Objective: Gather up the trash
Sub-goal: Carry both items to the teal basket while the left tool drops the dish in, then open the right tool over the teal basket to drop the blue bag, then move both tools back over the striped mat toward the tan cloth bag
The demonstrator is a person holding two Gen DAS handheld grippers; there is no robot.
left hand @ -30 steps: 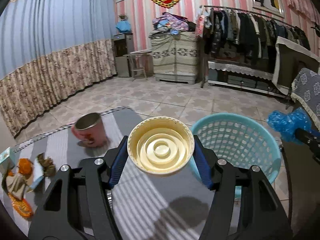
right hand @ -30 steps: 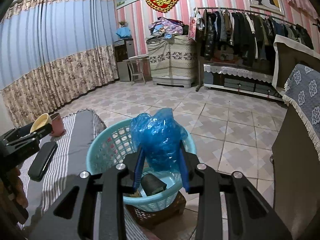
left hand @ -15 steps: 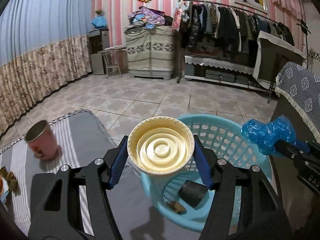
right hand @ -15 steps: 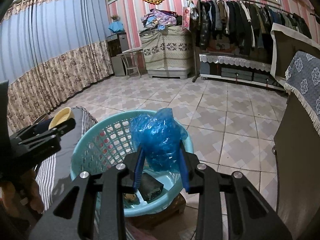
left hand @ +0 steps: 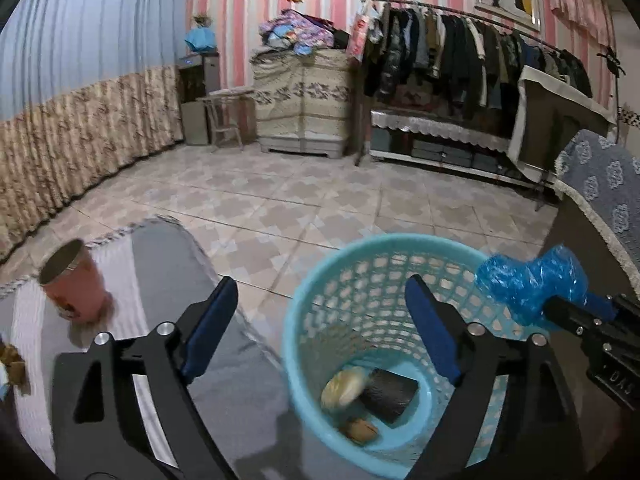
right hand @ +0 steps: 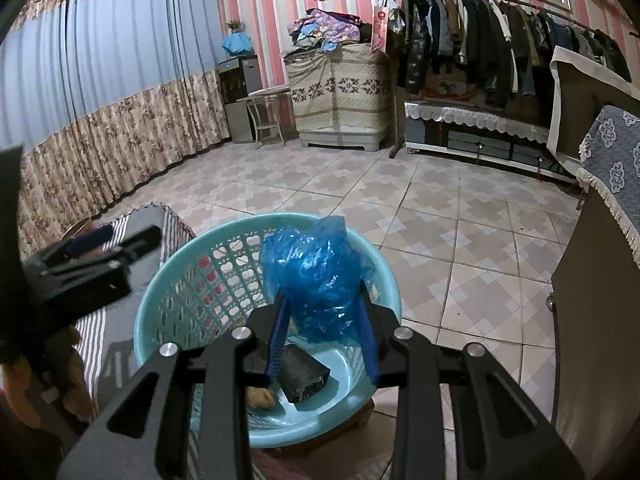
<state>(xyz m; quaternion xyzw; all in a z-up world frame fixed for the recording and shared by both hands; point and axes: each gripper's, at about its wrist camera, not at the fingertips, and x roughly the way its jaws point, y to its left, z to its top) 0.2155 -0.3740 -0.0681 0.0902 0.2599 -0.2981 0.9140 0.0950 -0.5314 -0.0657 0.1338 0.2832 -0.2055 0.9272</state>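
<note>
Illumination is dim, cool and indoor; its source lies outside both views. Both views show strong fisheye distortion: walls and curtain (right hand: 100,92) bow outward, and the corners fall to black. In the left wrist view the pink cup (left hand: 74,286) and the basket (left hand: 320,280) contents are motion-blurred. The worktop (left hand: 168,264) carries soft shadows. The floor tiles (right hand: 420,208) show weak sheen. Distant clothes (left hand: 460,52) appear dark and noisy.

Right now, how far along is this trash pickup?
Partly done. The teal basket already holds a yellowish lid, a dark block and a brown scrap. The left gripper is opening, empty, over it. The right gripper grips a blue plastic bag above the basket. A pink cup and scraps remain.
</note>
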